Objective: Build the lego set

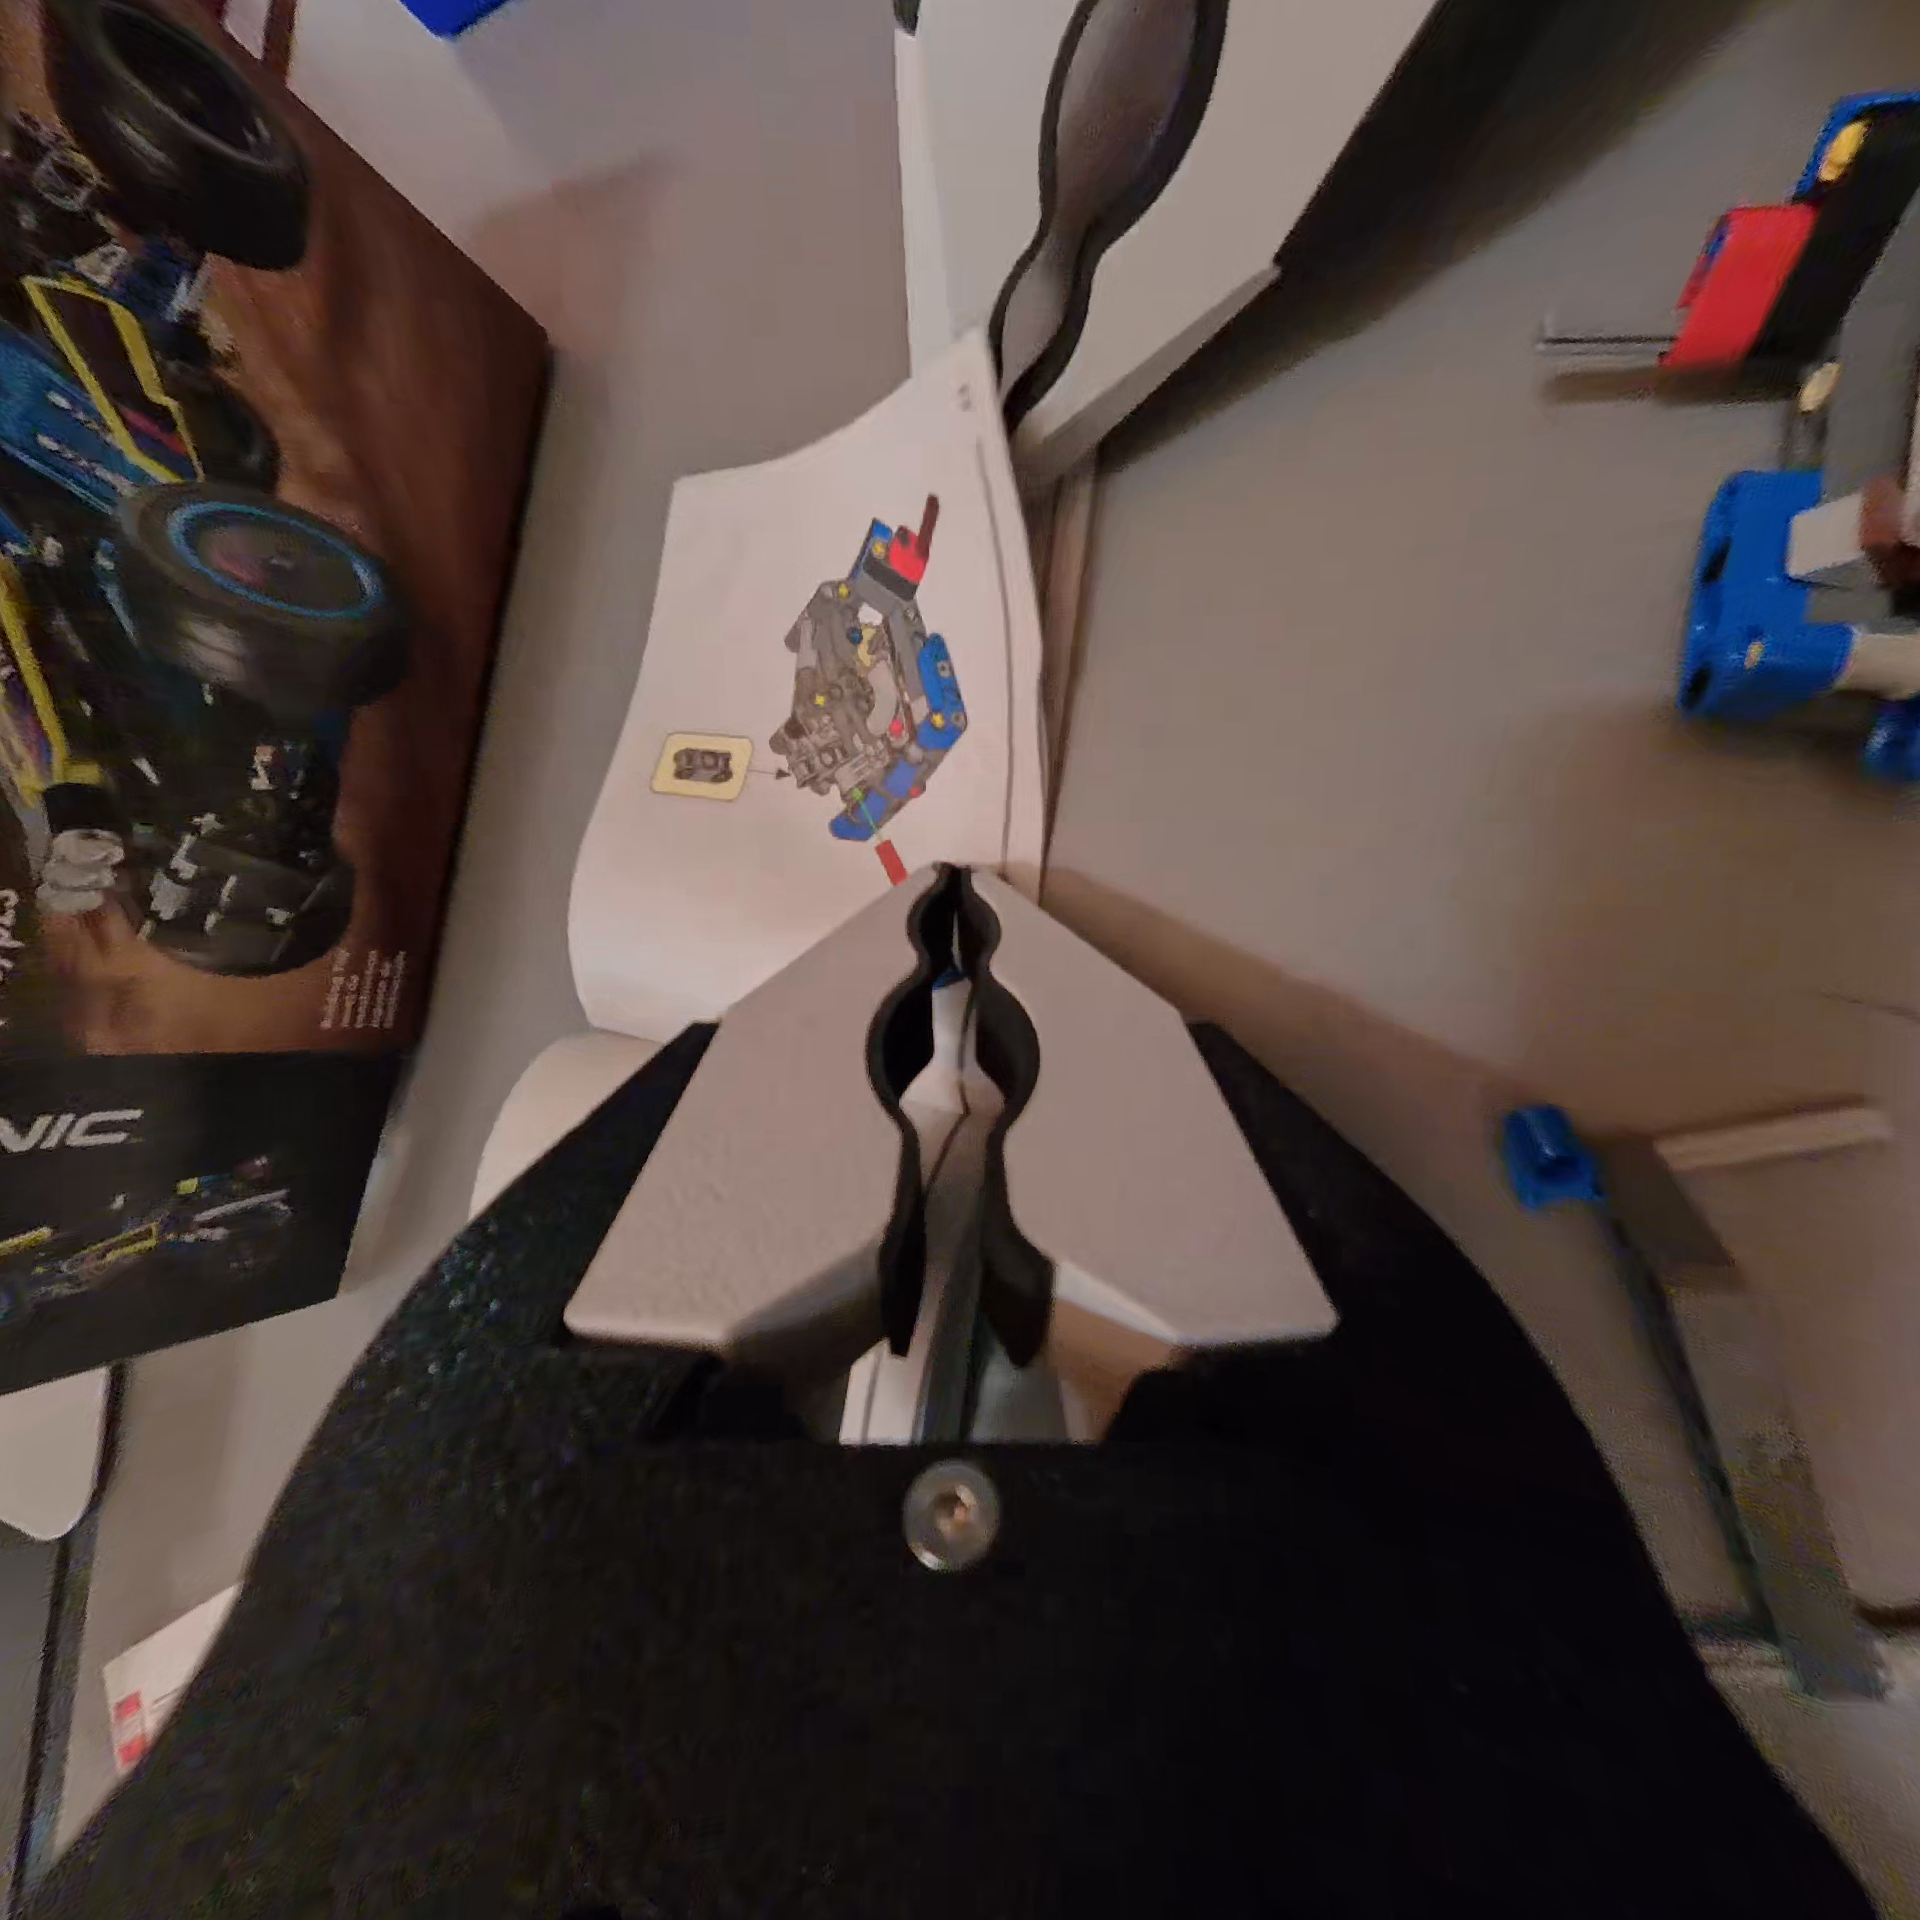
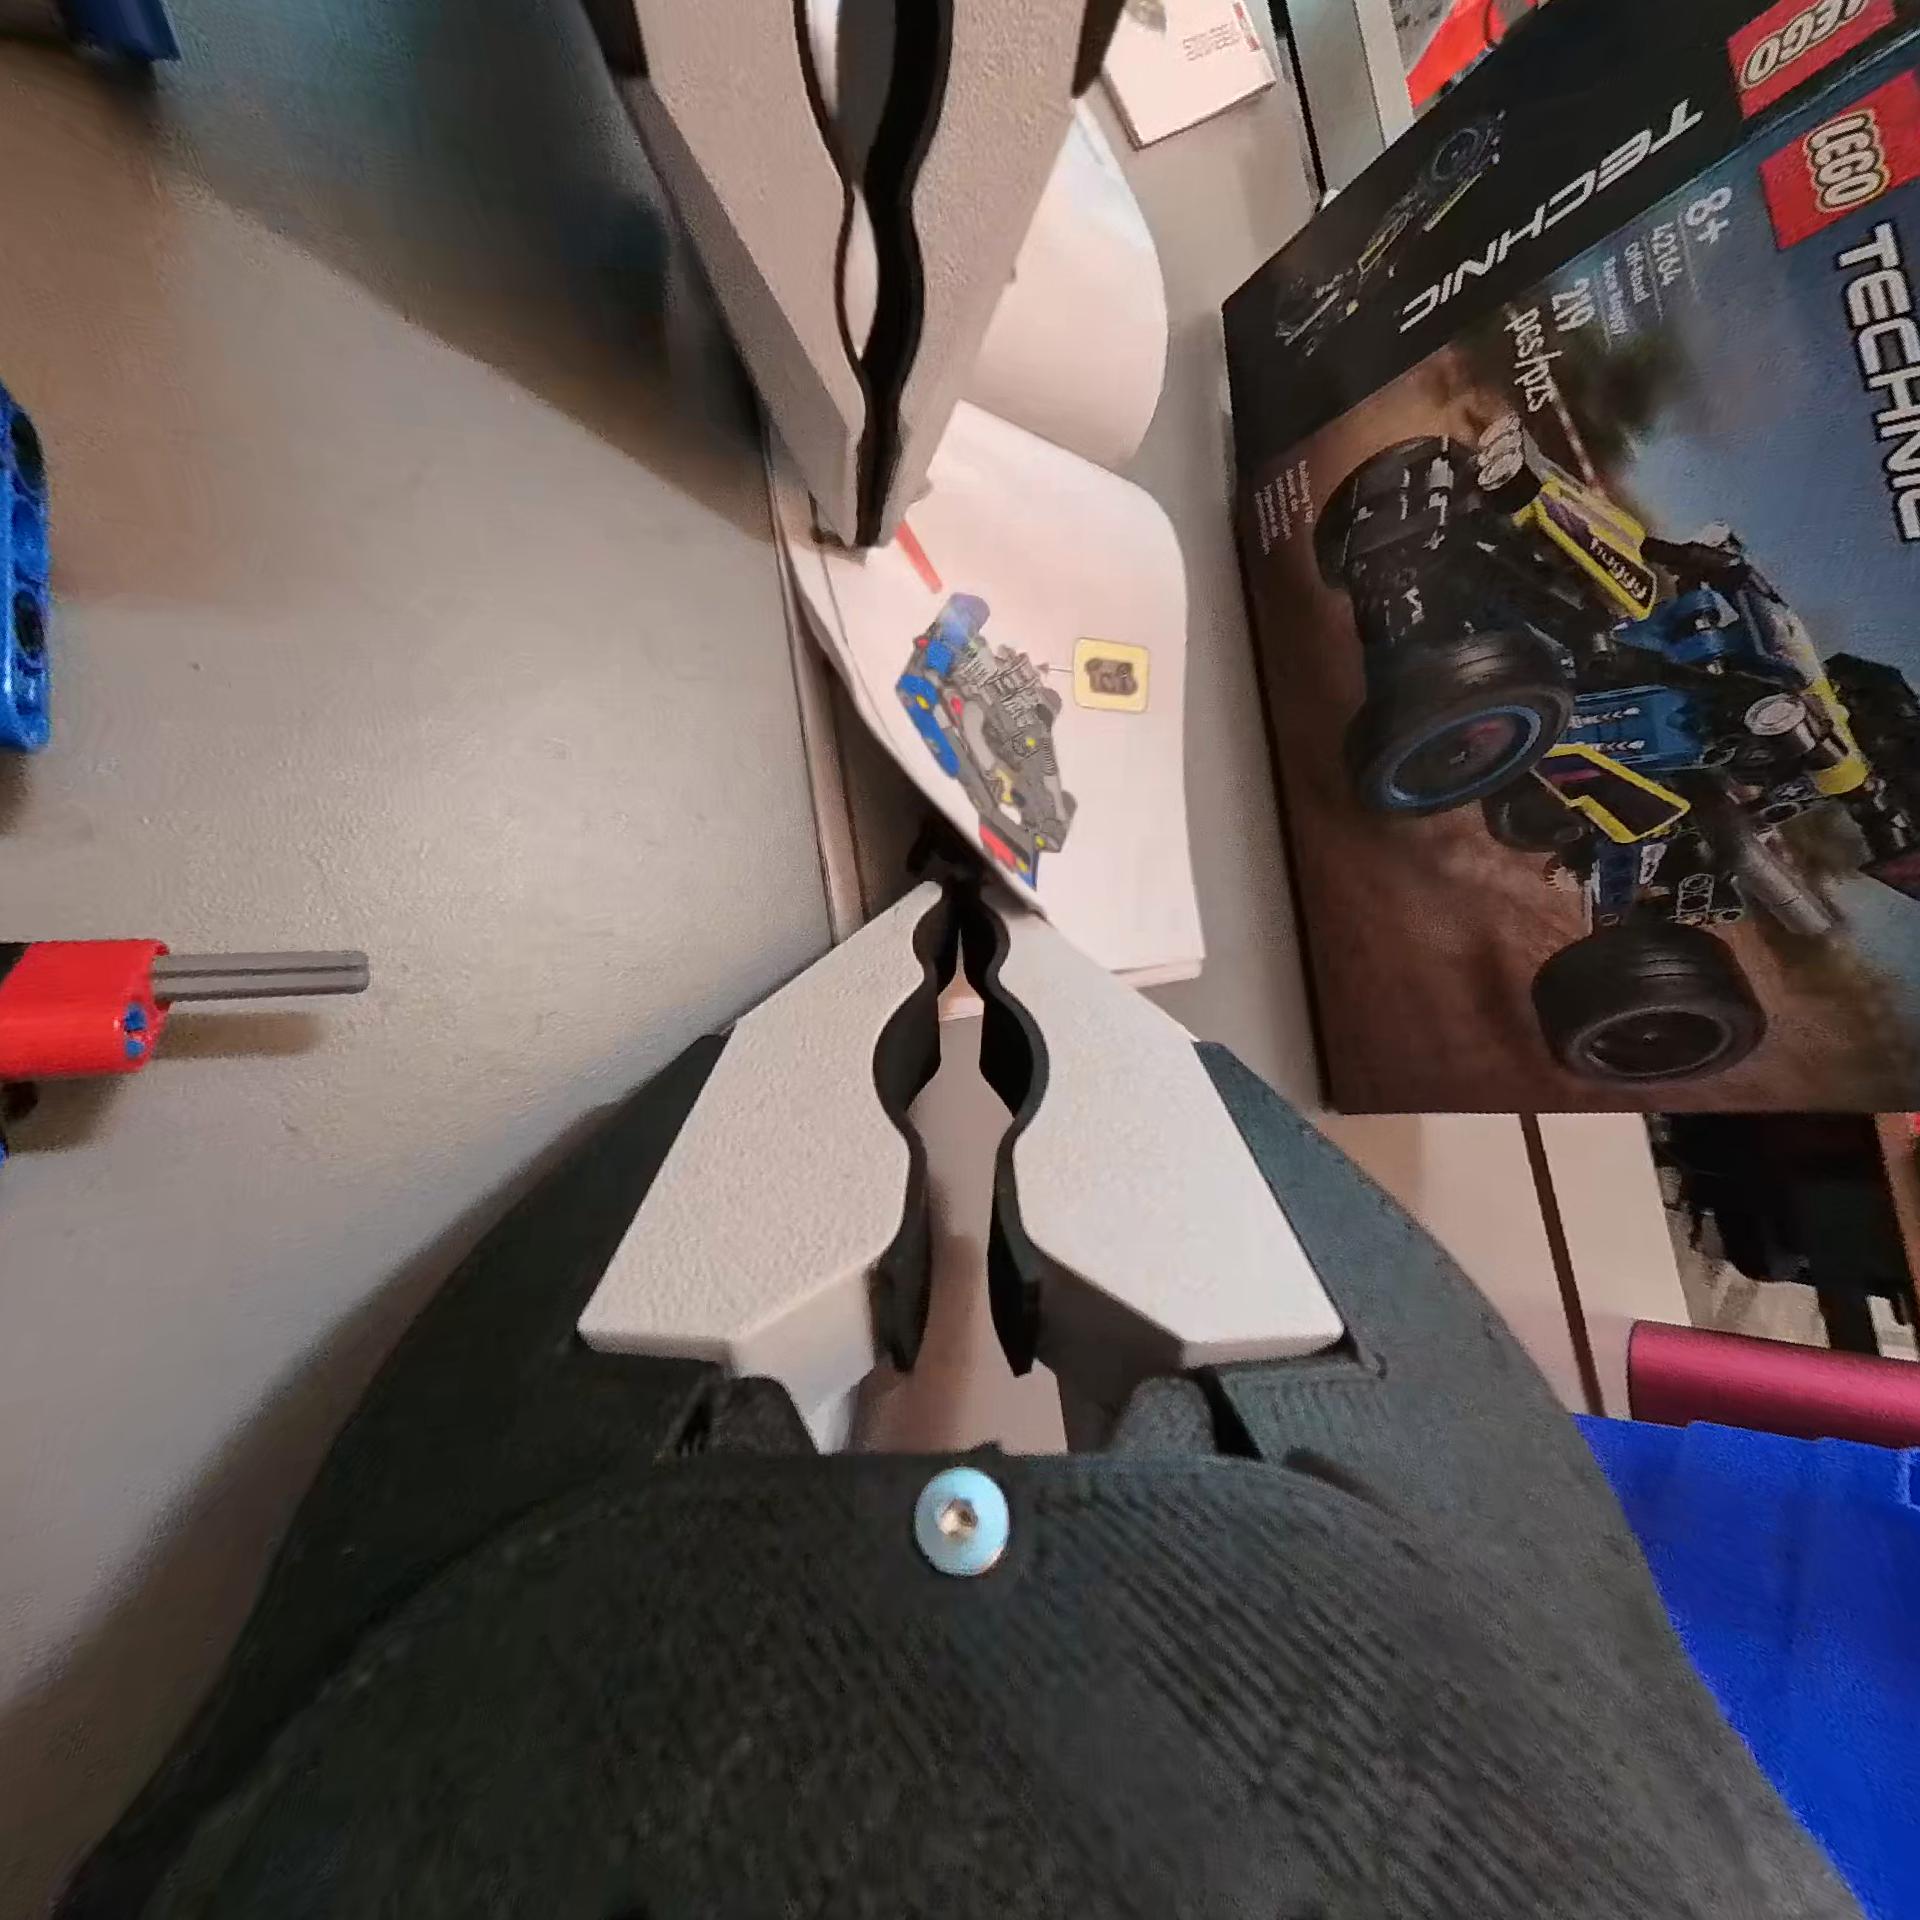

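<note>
Left wrist view: the left hand-held gripper [image 1: 951, 878] has its fingers pressed together on the edge of a booklet page [image 1: 831, 665], pinching it at the bench's edge. The open page shows a build step. The box [image 1: 260, 623] lies beyond the booklet. On the bench [image 1: 1351, 727], well apart from the booklet, sit a blue and red assembly [image 1: 1766, 582] and a loose blue piece [image 1: 1548, 1155]. The right hand-held gripper [image 1: 1101, 208] shows at the top, above the page.

Right wrist view: the right hand-held gripper [image 2: 956, 899] has its fingers nearly together at the tips. A small dark item sits just past them at the page edge; whether it is gripped cannot be told. The left hand-held gripper [image 2: 868, 520] comes in from the top, closed on the page [image 2: 1039, 540].

Only this view shows:
- a red piece with a grey axle [image 2: 177, 987] on the bench [image 2: 468, 623];
- a blue beam [image 2: 21, 582] at the bench's far side;
- a blue cloth [image 2: 1766, 1610] and a magenta cylinder [image 2: 1766, 1371] near the box [image 2: 1558, 675].

The loose blue piece appears only in the left view.

Risks, as judged:
- Thin paper pinched by two tools may tear or crease if they pull apart.
- More than one page may lift, giving the wrong step.
- A swung page could sweep the pieces off the bench.
</note>
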